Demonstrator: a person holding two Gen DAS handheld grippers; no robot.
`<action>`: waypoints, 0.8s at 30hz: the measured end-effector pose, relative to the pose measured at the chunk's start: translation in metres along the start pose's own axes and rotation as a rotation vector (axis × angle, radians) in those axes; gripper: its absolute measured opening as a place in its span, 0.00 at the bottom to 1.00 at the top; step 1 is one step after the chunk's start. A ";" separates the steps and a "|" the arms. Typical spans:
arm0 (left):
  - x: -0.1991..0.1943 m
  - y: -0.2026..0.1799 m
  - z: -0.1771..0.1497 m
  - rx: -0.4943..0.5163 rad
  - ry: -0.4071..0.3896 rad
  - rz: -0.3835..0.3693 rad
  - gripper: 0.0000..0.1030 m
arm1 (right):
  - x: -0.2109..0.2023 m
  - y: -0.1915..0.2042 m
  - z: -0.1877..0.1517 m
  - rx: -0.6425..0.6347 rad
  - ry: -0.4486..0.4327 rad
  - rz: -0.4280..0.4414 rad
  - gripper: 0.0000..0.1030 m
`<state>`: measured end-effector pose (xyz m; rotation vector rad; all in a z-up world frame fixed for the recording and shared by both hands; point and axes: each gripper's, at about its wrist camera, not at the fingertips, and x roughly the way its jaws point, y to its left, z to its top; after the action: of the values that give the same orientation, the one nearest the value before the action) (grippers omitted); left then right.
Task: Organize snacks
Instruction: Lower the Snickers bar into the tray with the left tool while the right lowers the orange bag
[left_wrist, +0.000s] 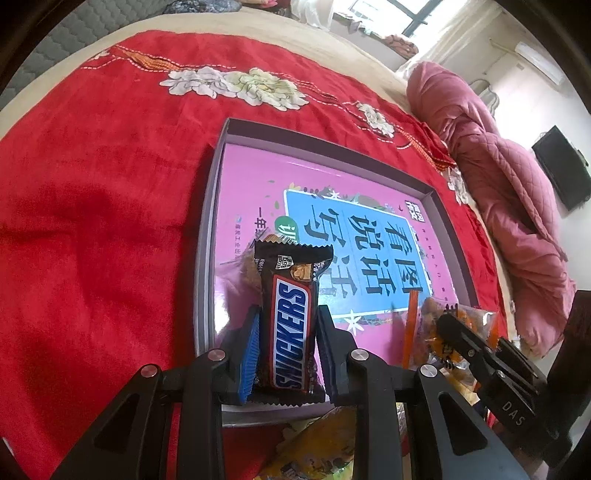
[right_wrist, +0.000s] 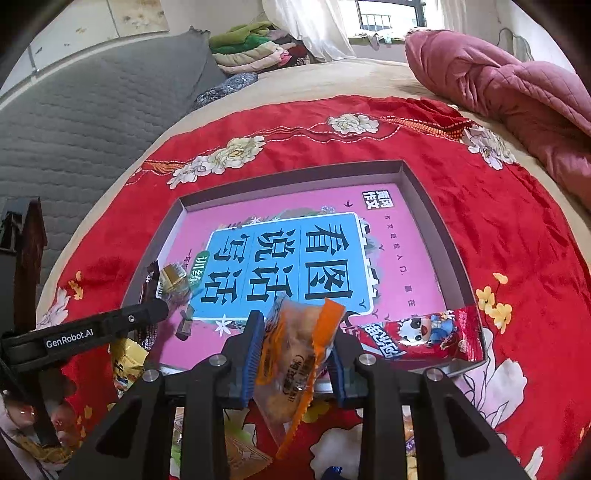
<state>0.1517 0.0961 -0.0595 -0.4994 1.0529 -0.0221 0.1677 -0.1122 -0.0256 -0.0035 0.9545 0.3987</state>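
Note:
A brown Snickers bar (left_wrist: 291, 332) stands upright between the blue pads of my left gripper (left_wrist: 288, 312), which is shut on it above the near left corner of a shallow grey box (left_wrist: 207, 221). A pink book (left_wrist: 258, 177) covers the box floor. My right gripper (right_wrist: 297, 325) is shut on a clear snack packet with orange edges (right_wrist: 291, 358) over the box's near rim (right_wrist: 417, 184). Each wrist view also shows the other gripper: the right gripper (left_wrist: 448, 321) with its packet (left_wrist: 424, 317), and the left gripper (right_wrist: 159, 308) with the Snickers bar (right_wrist: 149, 280).
A red panda-print packet (right_wrist: 428, 332) lies in the box's near right corner. A small gold-wrapped snack (right_wrist: 173, 277) lies in the near left corner. Yellow packets (left_wrist: 325, 443) lie on the red floral cloth (left_wrist: 92, 221) in front. A pink quilt (right_wrist: 498, 81) is piled at the right.

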 end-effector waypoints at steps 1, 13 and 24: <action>0.000 0.000 0.000 0.000 0.000 0.001 0.29 | 0.000 0.000 0.000 -0.001 0.001 -0.003 0.32; 0.001 0.003 -0.001 -0.012 0.000 0.000 0.30 | -0.002 -0.008 0.000 0.036 0.008 -0.033 0.35; -0.003 0.001 -0.002 -0.007 -0.008 -0.004 0.31 | -0.009 -0.015 0.002 0.066 -0.006 -0.043 0.40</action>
<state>0.1483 0.0966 -0.0583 -0.5076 1.0441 -0.0204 0.1692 -0.1286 -0.0197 0.0373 0.9592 0.3275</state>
